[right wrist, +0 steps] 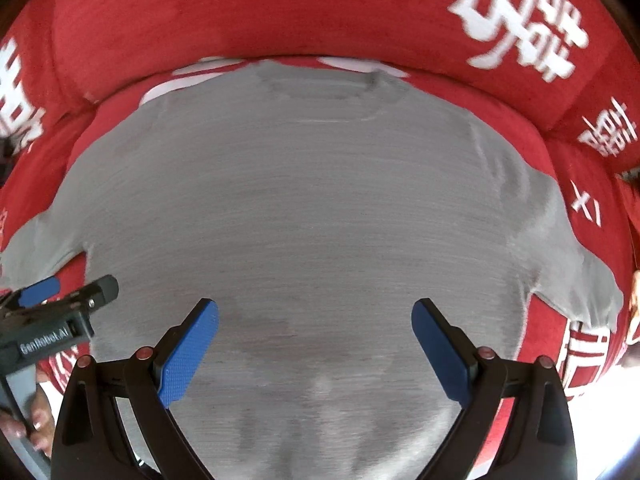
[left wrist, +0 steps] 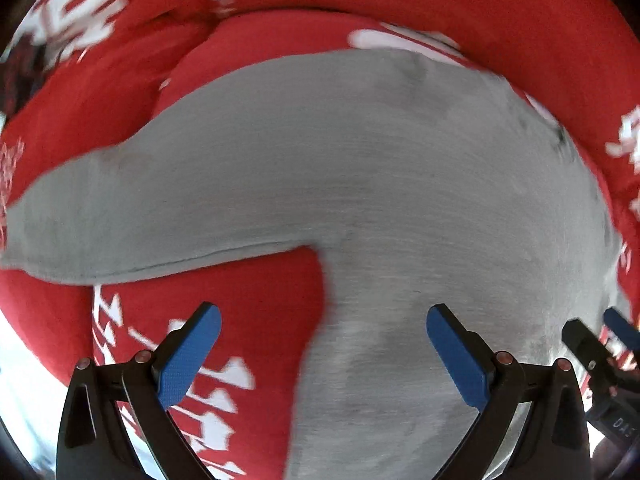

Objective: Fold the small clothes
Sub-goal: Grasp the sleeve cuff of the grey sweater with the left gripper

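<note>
A small grey T-shirt (right wrist: 312,216) lies spread flat on a red cover, collar (right wrist: 320,88) at the far side, sleeves out to both sides. In the left wrist view the shirt (left wrist: 360,184) fills the middle, with its left sleeve (left wrist: 100,220) stretching left. My left gripper (left wrist: 324,340) is open and empty, hovering over the shirt's lower left edge. My right gripper (right wrist: 316,336) is open and empty above the shirt's lower body. The left gripper also shows in the right wrist view (right wrist: 60,292), and the right gripper in the left wrist view (left wrist: 596,336).
The red cover (right wrist: 280,12) with white characters wraps over a raised cushioned back behind the shirt and continues on both sides (left wrist: 240,312). A hand (right wrist: 40,420) holds the left gripper's handle at the lower left.
</note>
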`<state>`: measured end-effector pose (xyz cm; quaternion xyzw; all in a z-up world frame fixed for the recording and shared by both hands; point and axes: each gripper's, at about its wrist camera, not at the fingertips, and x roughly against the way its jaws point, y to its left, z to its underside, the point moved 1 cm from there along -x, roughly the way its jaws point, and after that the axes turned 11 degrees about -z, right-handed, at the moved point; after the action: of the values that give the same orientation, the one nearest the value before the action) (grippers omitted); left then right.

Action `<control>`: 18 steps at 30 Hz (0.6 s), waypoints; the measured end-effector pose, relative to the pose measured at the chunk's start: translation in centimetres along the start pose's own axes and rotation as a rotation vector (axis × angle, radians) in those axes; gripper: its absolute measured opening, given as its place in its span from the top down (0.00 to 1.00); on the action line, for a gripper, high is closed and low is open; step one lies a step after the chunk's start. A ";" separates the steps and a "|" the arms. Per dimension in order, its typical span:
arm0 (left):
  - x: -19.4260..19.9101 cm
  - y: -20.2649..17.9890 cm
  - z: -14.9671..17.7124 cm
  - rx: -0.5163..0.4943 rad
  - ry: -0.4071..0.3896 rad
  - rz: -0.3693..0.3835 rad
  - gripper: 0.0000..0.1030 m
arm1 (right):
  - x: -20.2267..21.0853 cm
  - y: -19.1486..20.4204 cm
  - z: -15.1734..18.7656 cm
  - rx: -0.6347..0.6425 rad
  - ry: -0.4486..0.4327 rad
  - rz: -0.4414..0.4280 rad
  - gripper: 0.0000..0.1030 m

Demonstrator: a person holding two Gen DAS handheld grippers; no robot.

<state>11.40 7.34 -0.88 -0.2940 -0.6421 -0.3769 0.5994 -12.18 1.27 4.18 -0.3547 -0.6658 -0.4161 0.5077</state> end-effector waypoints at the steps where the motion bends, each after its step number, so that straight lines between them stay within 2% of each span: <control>1: -0.1 1.5 0.1 0.033 -0.010 0.017 0.00 | -0.1 0.7 0.0 0.013 0.002 -0.008 0.05; 3: -0.3 4.5 0.3 0.095 -0.038 0.036 0.00 | -0.4 2.2 -0.1 0.041 0.006 -0.027 0.05; 8: -1.8 12.8 0.8 0.290 -0.088 0.139 0.00 | -1.4 6.1 0.0 0.107 0.032 -0.059 0.05; 16: -8.5 21.7 0.4 0.594 -0.040 0.358 0.00 | -2.8 11.6 -0.1 0.198 0.074 -0.098 0.05; 18: -9.3 22.8 0.6 0.676 -0.043 0.448 0.00 | -3.2 12.7 -0.3 0.214 0.086 -0.100 0.05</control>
<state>31.02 20.92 -7.09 -0.2210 -0.6621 0.0015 0.7161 -0.01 5.96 3.52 -0.2466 -0.7010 -0.3821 0.5494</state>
